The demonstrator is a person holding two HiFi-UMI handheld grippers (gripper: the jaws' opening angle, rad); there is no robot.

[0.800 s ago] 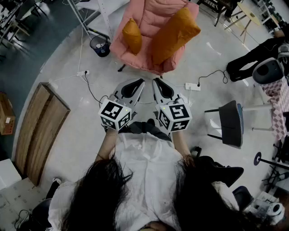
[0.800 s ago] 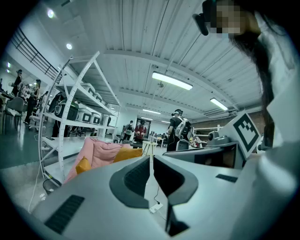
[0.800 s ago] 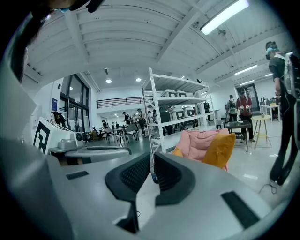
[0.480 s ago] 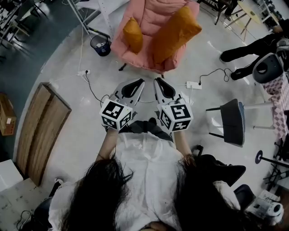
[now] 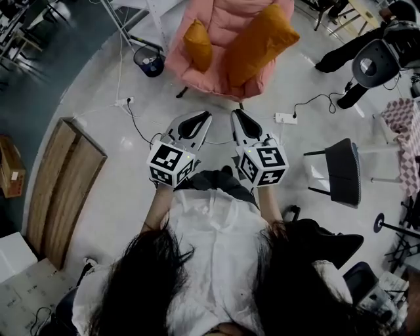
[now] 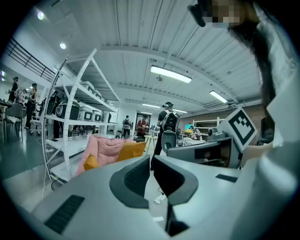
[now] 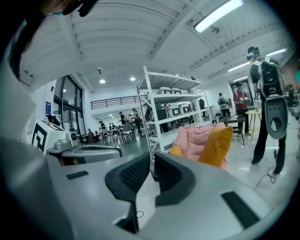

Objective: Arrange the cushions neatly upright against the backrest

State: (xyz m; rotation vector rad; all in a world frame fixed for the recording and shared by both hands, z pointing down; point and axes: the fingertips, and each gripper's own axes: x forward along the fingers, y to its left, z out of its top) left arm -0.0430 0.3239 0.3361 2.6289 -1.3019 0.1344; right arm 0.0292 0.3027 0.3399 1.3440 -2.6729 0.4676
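While both hands are held side by side at waist height, the left gripper (image 5: 199, 121) and right gripper (image 5: 239, 121) point at the pink armchair (image 5: 226, 14), jaws clenched on nothing, well short of it. On the armchair, a small orange cushion (image 5: 197, 44) leans at one arm and a large orange cushion (image 5: 261, 41) slants across the other. A dark wastebasket (image 5: 149, 63) stands beside the armchair; its contents are unclear.

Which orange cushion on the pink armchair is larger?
The long orange fabric cushion slanting across the picture-right side of the pink padded armchair; the small rounded orange cushion sits at its left.
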